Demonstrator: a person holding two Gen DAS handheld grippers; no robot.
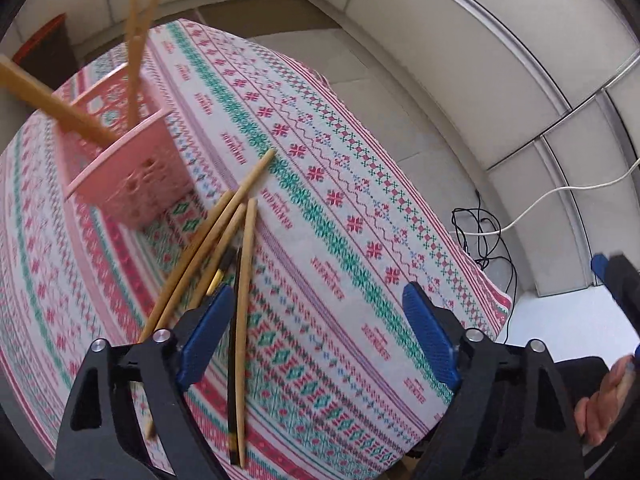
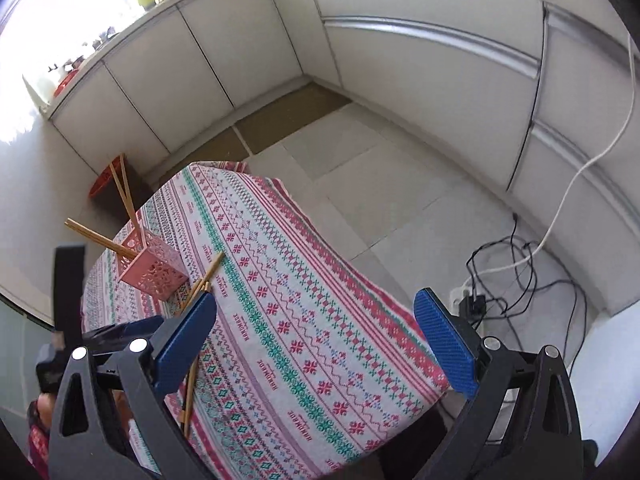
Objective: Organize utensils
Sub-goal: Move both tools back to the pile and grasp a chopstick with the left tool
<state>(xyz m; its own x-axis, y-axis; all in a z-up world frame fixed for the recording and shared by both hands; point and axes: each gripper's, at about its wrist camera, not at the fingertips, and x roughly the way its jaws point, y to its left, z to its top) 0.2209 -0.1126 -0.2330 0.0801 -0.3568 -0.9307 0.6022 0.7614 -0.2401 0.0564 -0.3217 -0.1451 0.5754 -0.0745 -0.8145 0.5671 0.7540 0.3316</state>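
A pink perforated holder (image 1: 132, 176) stands on the patterned tablecloth (image 1: 340, 208) with several wooden chopsticks (image 1: 134, 56) sticking up out of it. Several more chopsticks (image 1: 224, 236) lie loose on the cloth just in front of it, one of them dark (image 1: 234, 344). My left gripper (image 1: 318, 336) is open and empty, its left finger over the loose pile. My right gripper (image 2: 320, 344) is open and empty, higher and further back; the holder (image 2: 154, 272) and loose chopsticks (image 2: 204, 280) show at its left.
The table's right edge (image 1: 480, 276) drops to a tiled floor. Black and white cables (image 2: 512, 264) and a power strip lie on the floor at right. White cabinets line the walls. A red bin (image 2: 106, 180) stands beyond the table.
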